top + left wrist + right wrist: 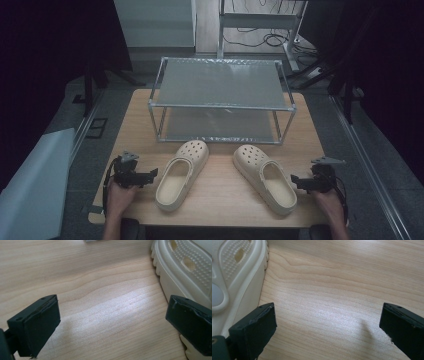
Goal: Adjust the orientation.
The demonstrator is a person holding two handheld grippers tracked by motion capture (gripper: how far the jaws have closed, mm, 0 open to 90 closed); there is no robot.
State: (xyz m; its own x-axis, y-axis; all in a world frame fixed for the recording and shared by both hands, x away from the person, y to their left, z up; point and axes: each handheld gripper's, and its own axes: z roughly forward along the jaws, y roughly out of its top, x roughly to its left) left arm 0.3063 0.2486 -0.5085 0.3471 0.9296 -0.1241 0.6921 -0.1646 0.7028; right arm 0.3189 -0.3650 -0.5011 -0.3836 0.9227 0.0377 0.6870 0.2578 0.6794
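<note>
Clogs (225, 175) lie between grippers — both gaping.

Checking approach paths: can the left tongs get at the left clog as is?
Probably yes. The left tongs are open, right beside the left clog, with bare table between and nothing blocking.

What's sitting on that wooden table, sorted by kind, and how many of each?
Cream clogs: 2, left clog and right clog
Metal two-tier rack: 1
Hand-held grippers: 2, left gripper and right gripper, both open
Total: 5
</note>
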